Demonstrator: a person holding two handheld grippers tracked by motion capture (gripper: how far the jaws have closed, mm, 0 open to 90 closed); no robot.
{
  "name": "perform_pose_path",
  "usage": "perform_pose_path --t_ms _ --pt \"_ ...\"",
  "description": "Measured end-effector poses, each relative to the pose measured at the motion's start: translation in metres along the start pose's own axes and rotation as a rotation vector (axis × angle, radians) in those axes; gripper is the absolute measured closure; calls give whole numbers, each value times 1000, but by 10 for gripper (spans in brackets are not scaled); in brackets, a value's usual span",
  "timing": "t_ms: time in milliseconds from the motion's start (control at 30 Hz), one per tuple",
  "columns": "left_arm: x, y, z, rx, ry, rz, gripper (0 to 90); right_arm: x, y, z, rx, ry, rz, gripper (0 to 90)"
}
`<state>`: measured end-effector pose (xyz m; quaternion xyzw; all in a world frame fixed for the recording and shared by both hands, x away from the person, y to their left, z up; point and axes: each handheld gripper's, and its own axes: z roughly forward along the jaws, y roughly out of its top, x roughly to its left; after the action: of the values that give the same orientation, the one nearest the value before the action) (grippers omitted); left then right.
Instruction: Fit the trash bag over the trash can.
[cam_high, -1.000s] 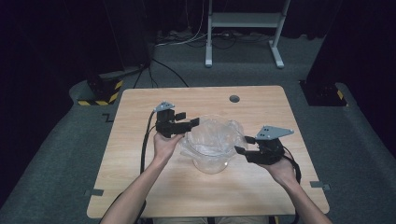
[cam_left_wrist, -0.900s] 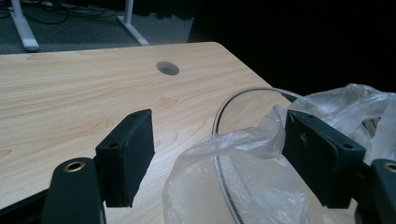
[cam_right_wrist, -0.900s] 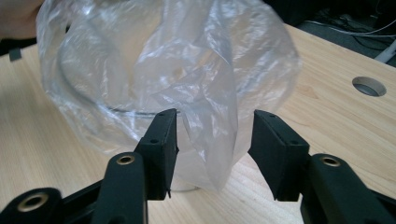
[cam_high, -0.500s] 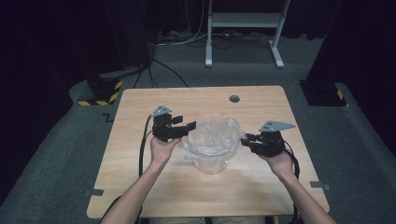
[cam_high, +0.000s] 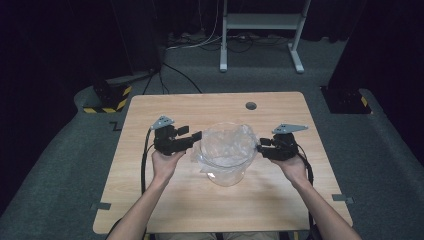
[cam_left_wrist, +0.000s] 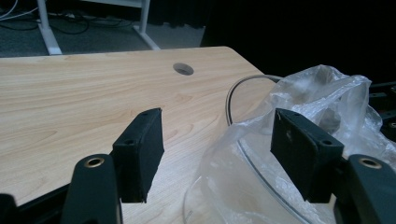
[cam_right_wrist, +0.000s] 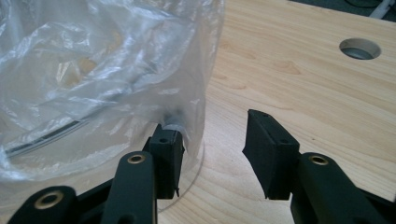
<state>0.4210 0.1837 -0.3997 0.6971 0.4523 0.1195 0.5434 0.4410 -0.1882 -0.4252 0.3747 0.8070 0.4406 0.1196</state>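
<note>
A round clear container (cam_high: 225, 175) stands mid-table, lined with a crumpled clear plastic bag (cam_high: 227, 142) that spills over its rim. My left gripper (cam_high: 194, 137) is at the container's left side. In the left gripper view it (cam_left_wrist: 219, 154) is open, and the rim (cam_left_wrist: 229, 95) and the bag (cam_left_wrist: 322, 88) run between its jaws. My right gripper (cam_high: 261, 146) is at the container's right side, also open (cam_right_wrist: 217, 154). Its left fingertip (cam_right_wrist: 167, 144) touches the bag-covered wall (cam_right_wrist: 116, 84), and the other jaw hangs over bare wood.
The wooden table (cam_high: 165, 205) has a round cable hole (cam_high: 251, 106) near its far edge. Beyond it on the floor are a white stand (cam_high: 260, 30), cables, and dark blocks with yellow-black stripes at left (cam_high: 107, 97) and right (cam_high: 345, 100).
The right gripper has crept a little farther from the person along the container's side. The left gripper has eased slightly left. Both stay open beside the bag.
</note>
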Motion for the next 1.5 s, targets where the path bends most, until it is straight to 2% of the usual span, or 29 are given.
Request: perform_pose_path --t_ms 167,400,700,767,933,1000,1100,1267,1433,1500 --pt "-6 4 4 -1 -9 45 353 -2 1 -10 -25 -1 11 516" --pt "-12 11 18 -2 -35 78 371 7 1 -31 -86 -1 -24 481" --pt "-12 17 27 15 -11 92 526 21 2 -49 -129 -5 -84 470" --pt "-12 17 28 17 -10 100 566 23 3 -52 -144 -5 -93 498" --pt "-8 17 28 26 -10 94 695 25 5 -55 -168 4 -126 667" --pt "-6 17 29 31 -10 94 736 23 5 -53 -161 4 -126 707" --pt "-5 18 31 30 -12 97 788 17 2 -48 -138 -6 -100 760" --pt "-4 18 34 30 -13 100 834 7 -3 -37 -96 -13 -60 806" --pt "0 17 38 33 -11 81 852 8 -8 -24 -40 -13 -56 814" --pt "3 17 39 29 -12 66 858 10 -9 -21 -29 -13 -61 776"
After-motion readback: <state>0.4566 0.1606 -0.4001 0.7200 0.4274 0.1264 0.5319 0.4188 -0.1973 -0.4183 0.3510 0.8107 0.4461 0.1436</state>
